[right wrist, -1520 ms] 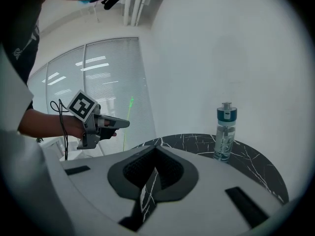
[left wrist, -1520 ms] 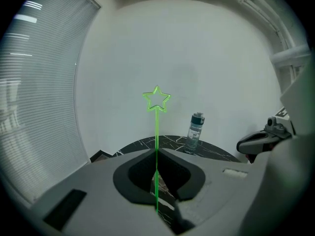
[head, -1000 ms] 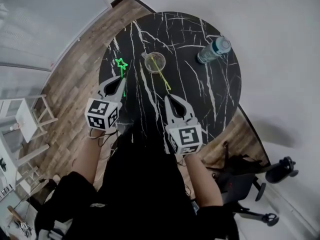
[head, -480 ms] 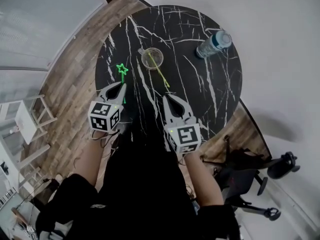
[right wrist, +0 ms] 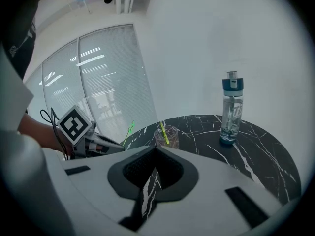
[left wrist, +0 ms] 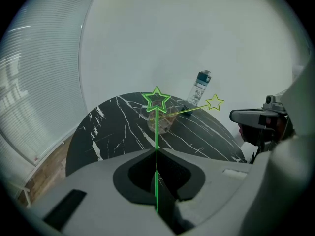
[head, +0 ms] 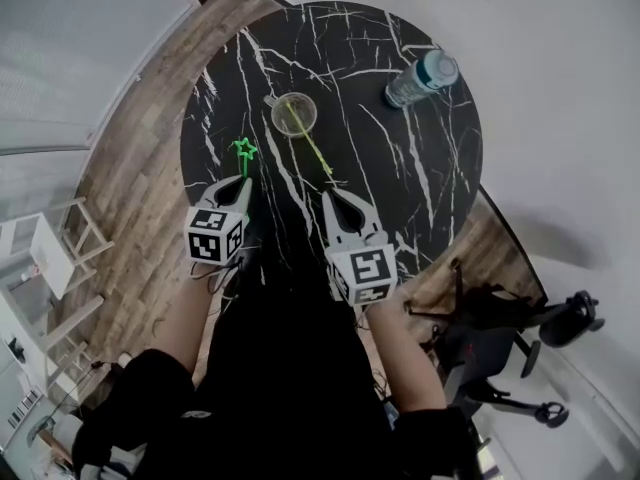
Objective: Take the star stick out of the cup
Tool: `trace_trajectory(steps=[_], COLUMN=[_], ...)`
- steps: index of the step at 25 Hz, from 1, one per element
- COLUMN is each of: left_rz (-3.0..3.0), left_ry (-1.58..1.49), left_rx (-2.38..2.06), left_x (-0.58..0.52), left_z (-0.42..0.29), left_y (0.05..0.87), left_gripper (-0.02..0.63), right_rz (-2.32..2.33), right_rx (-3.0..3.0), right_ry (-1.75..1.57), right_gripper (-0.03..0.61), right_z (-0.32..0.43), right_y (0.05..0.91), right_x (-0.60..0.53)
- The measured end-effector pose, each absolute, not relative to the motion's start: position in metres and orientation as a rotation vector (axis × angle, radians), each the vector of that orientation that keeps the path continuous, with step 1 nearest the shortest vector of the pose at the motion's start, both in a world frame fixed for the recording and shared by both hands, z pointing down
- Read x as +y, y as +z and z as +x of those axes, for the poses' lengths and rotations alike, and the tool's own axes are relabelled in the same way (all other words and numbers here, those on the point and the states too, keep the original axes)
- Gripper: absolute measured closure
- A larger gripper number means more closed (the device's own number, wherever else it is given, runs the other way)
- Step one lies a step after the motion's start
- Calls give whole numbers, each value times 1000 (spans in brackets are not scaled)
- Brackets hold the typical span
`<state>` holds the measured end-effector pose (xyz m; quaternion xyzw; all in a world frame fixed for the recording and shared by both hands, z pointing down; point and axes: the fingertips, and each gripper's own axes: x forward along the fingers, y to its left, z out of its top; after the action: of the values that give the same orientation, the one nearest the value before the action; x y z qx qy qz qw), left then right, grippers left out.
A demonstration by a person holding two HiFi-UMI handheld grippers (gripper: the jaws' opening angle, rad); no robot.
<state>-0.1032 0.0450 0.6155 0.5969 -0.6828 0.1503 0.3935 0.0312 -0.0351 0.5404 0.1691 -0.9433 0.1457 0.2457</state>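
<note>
A clear cup (head: 293,114) stands on the round black marble table (head: 420,168), with a yellow star stick (head: 312,148) leaning out of it toward me. A green star stick (head: 243,153) is out of the cup, and my left gripper (head: 243,186) is shut on its shaft at the table's left. In the left gripper view the green stick (left wrist: 156,132) rises upright from the closed jaws, with the cup (left wrist: 161,119) beyond it. My right gripper (head: 330,200) is shut on nothing, at the near middle of the table, apart from the cup (right wrist: 168,135).
A blue-capped water bottle (head: 420,78) stands at the table's far right. Wooden floor and white shelving (head: 50,248) lie to the left. An office chair base (head: 500,318) sits at the right, and a white wall is behind the table.
My left gripper has drawn the green star stick back from the cup toward the table's near left edge. The right gripper has hardly moved.
</note>
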Motion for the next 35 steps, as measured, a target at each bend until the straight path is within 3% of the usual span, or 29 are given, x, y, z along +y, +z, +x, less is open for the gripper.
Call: trace_trajectory(steps=[20,35], left_rz=[1458,1650], left_ry=[503,834], left_rx=[-1585,-1393], left_x=[50,44], left_z=[-80,-55], left_y=[670,686], left_gripper=[606,606], right_rz=[461,481], right_rx=[-2512,-2475], right_ry=[445,482], right_gripper=[583,583], right_z=[40,45], right_y=[569,584], right_x=[-32,-26])
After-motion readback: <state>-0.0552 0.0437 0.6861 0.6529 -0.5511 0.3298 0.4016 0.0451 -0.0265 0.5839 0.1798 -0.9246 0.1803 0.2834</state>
